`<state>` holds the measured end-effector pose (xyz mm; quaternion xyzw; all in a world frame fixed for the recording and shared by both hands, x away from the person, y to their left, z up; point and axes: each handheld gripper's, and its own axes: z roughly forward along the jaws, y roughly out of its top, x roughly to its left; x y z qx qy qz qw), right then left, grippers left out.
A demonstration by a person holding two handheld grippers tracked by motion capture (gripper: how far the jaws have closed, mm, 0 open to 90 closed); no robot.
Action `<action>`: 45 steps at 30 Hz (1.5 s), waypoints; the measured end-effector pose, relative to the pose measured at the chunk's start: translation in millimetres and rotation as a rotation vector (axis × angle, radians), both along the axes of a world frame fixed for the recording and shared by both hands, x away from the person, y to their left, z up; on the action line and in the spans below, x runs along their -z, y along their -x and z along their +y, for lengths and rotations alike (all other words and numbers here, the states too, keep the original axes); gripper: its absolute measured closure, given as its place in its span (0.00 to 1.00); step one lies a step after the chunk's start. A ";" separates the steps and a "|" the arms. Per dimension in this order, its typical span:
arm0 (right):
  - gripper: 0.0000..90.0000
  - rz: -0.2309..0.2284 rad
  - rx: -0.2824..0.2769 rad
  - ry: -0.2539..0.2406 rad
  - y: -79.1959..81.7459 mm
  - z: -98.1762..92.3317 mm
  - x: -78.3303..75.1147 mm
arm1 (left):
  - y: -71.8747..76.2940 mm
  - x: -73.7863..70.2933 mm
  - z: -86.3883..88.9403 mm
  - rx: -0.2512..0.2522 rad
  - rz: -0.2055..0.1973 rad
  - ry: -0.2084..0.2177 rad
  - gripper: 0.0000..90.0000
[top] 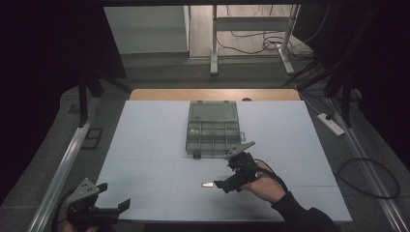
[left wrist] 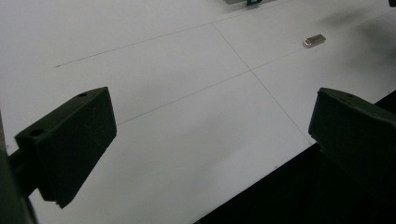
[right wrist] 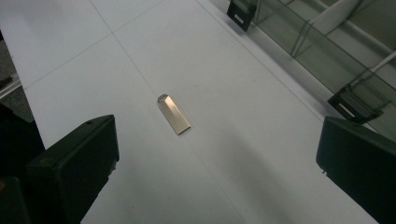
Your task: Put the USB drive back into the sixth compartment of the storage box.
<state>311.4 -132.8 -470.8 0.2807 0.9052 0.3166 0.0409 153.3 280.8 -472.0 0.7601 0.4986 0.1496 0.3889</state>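
Right gripper (top: 226,185) jaws wide apart, nothing held, just right of metal stick (top: 208,184) lying flat on white table (top: 145,145). Right gripper view resolves its tapered end toward 11 o'clock. Open box (top: 213,129) at 12 o'clock. Left gripper (top: 112,199) spread, empty, well apart at 8 o'clock.

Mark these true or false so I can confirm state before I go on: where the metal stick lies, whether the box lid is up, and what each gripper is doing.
1. The small metal stick lies flat on the white mat. True.
2. The right gripper is shut on the stick. False: its jaws are open and the stick lies ahead of them, untouched.
3. The clear compartment box has its lid raised. True.
4. The left gripper holds the box. False: it is open at the mat's near left corner, holding nothing.
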 end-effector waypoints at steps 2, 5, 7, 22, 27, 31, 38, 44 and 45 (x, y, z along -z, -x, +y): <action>0.00 0.008 -0.005 0.016 -1.2 4.8 1.4 | 0.0 0.1 0.0 0.000 -0.002 0.000 0.01; 0.00 0.012 -0.010 0.031 -2.5 8.1 2.7 | 0.0 0.1 0.0 0.000 -0.002 0.000 0.01; 0.00 0.015 -0.017 0.045 -4.1 13.1 4.8 | 0.0 0.1 0.0 0.001 -0.002 0.001 0.01; 0.00 0.032 -0.046 0.103 -9.6 39.3 17.0 | 0.2 0.2 -0.7 0.007 -0.002 -0.001 0.01; 0.00 0.038 -0.068 0.127 -10.3 48.3 21.4 | 0.4 0.2 -0.7 0.009 -0.004 -0.003 0.01; 0.00 0.039 -0.078 0.150 -10.8 55.1 26.1 | 0.4 0.1 -0.9 0.011 -0.006 -0.006 0.01; 0.00 0.039 -0.102 0.197 -10.6 64.7 35.2 | 0.5 0.1 -0.9 0.011 -0.006 -0.006 0.01; 0.00 0.053 -0.108 0.246 -11.3 68.5 43.7 | 0.6 0.1 -0.9 0.012 -0.007 -0.007 0.01; 0.00 0.052 -0.113 0.257 -11.7 68.7 44.6 | 0.6 0.1 -1.0 0.012 -0.007 -0.007 0.01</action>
